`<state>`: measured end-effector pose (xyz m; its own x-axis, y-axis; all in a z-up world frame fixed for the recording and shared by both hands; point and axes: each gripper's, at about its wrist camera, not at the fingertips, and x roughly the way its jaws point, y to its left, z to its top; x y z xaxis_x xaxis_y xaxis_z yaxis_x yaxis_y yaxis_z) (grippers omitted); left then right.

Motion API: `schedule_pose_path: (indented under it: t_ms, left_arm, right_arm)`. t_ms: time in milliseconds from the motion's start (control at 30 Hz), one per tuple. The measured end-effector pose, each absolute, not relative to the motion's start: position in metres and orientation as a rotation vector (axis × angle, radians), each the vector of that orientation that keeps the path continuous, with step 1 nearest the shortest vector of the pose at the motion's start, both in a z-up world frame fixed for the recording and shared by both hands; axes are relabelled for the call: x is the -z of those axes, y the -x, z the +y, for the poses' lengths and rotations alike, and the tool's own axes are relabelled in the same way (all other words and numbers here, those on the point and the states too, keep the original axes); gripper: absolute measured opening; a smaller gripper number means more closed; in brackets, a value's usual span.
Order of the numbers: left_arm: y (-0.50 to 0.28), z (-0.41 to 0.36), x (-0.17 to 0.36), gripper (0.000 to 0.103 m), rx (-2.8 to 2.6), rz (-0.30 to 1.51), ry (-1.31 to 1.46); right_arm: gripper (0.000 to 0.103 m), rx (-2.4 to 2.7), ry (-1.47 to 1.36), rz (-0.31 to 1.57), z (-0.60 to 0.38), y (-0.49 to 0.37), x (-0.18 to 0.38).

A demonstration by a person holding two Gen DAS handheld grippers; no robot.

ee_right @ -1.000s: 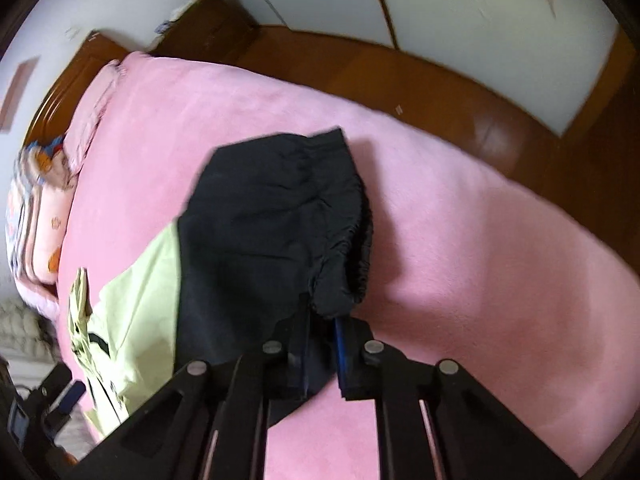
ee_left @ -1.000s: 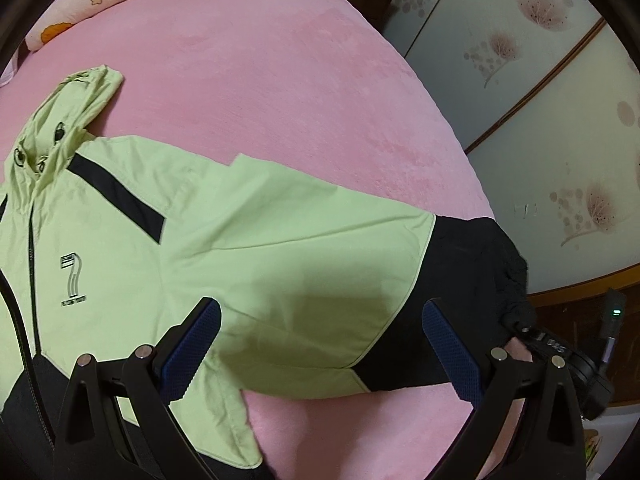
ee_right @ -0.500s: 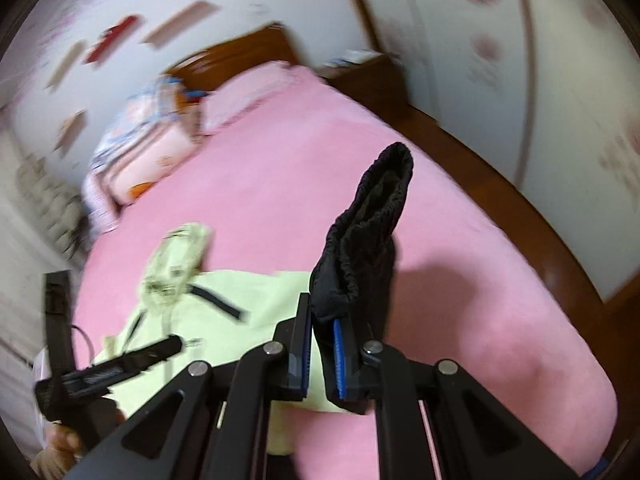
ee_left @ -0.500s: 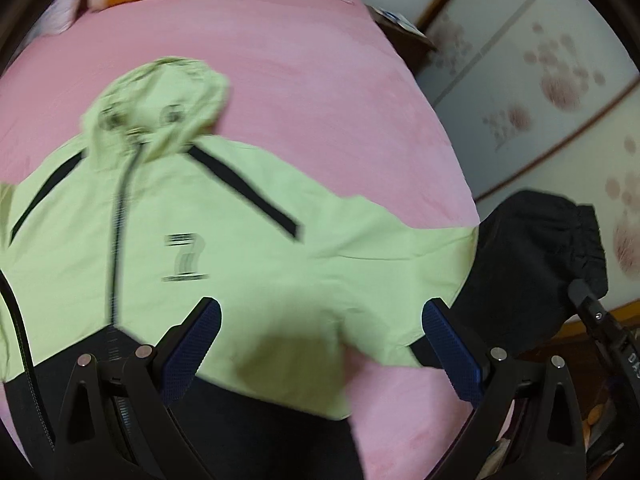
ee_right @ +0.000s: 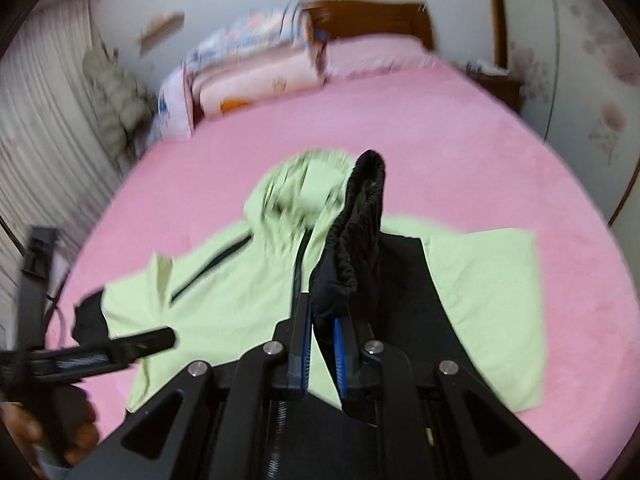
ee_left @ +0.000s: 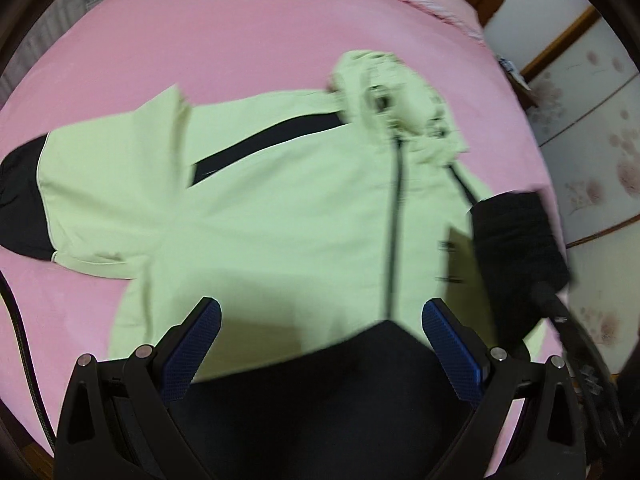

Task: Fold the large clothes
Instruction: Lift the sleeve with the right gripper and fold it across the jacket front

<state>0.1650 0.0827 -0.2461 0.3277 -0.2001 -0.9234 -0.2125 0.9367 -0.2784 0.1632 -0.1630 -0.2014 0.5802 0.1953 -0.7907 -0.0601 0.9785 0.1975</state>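
The pink bed [ee_right: 460, 128] carries my green jacket [ee_left: 260, 208], laid flat. One sleeve crosses the chest; the other is unfolded. My right gripper [ee_right: 322, 340] pinches the black cuff [ee_right: 360, 232], jaws opening. My left gripper [ee_left: 320, 344] is spread, empty. Blur probably hides the hem.

A bed [ee_left: 248, 40] with a pink cover carries everything. A pale green jacket [ee_left: 260, 220] with black trim lies spread front-up across it, hood [ee_left: 396, 92] toward the headboard [ee_right: 372, 20], one black-cuffed sleeve [ee_left: 80, 196] stretched flat to the side. Pillows [ee_right: 260, 80] and folded bedding are stacked at the head of the bed.
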Motion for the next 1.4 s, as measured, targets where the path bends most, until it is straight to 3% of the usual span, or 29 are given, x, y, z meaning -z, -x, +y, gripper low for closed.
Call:
schedule_pose_path:
  t_ms: [167,433,533,733,800,867,900,967,1000,1133,1400]
  left_arm:
    - [-0.17,0.098,0.289,0.1,0.032,1.299,0.366]
    - [-0.2,0.038,0.313,0.098,0.326,1.328,0.438]
    - [-0.212,0.009,0.327,0.098,0.386,1.368,0.477]
    - [-0.215,-0.011,0.355,0.098,0.384,1.416,0.507]
    - [-0.215,-0.012,0.364,0.092,0.369,1.42,0.495]
    - [-0.213,-0.014,0.371,0.079,0.348,1.408,0.46]
    - [-0.216,-0.017,0.373,0.07,0.342,1.399,0.439]
    - [-0.22,-0.024,0.373,0.032,0.31,1.399,0.376]
    - [-0.222,-0.025,0.374,0.025,0.295,1.408,0.341]
    - [-0.223,-0.037,0.352,0.021,0.273,1.352,0.268]
    - [-0.229,-0.072,0.26,0.019,0.296,1.111,0.155]
  right_arm:
    - [0.015,-0.162,-0.178,1.146,-0.127,-0.186,0.269]
    - [0.022,-0.171,-0.249,1.135,-0.162,-0.153,0.257]
    - [0.032,-0.174,-0.236,1.135,-0.175,-0.148,0.252]
    - [0.032,-0.141,-0.27,1.151,-0.217,-0.132,0.26]
    - [0.032,-0.127,-0.294,1.157,-0.228,-0.129,0.264]
    - [0.032,-0.116,-0.335,1.168,-0.241,-0.126,0.271]
    - [0.032,-0.108,-0.349,1.172,-0.247,-0.125,0.275]
    - [0.032,-0.099,-0.364,1.183,-0.254,-0.122,0.281]
    - [0.032,-0.093,-0.371,1.191,-0.257,-0.121,0.284]
    - [0.032,-0.076,-0.366,1.202,-0.267,-0.114,0.29]
    - [0.032,0.012,-0.294,1.183,-0.307,-0.104,0.287]
